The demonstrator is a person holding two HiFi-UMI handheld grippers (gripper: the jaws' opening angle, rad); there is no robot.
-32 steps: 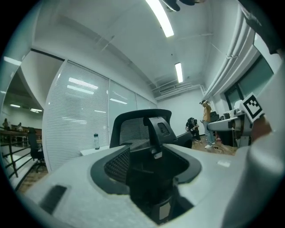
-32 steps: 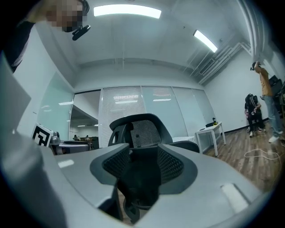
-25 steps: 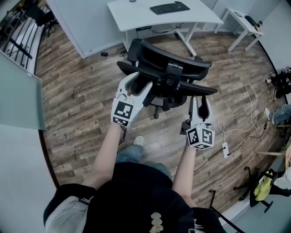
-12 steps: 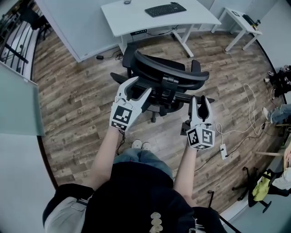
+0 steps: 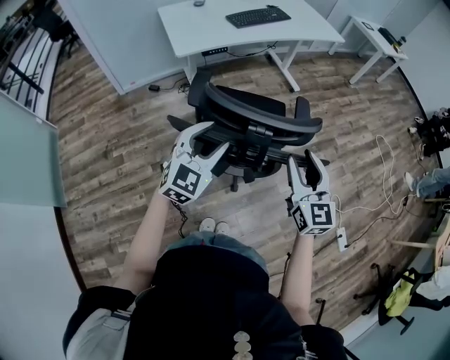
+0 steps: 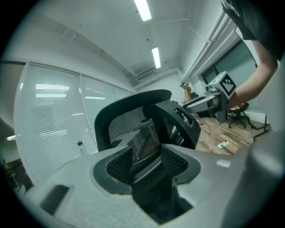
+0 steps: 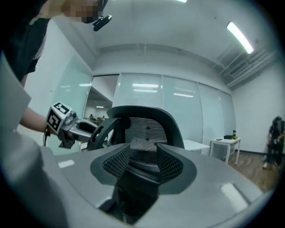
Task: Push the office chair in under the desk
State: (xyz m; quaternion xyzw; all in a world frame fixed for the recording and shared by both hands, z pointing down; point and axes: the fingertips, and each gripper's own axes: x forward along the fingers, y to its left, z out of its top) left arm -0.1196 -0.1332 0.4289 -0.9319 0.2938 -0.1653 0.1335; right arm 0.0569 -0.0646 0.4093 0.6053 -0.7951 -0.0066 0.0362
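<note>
Straddling back frame of black mesh-backed office chair (image 5: pixel 256 116): left gripper (image 5: pixel 209 138), jaws wide apart | right gripper (image 5: pixel 306 160), jaws wide, round chair's right-side bar | chair stands just before white desk (image 5: pixel 211 28)

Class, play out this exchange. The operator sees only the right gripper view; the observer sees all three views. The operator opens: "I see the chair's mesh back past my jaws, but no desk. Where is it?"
Observer: In the head view, the desk lies straight beyond the office chair, which is not yet pushed under it.
Operator: Is anything on the desk?
Observer: A black keyboard lies near its far edge.
Operator: How are the other gripper's jaws?
Observer: The left gripper has its jaws apart at the left edge of the backrest. I cannot tell whether they touch it.
</note>
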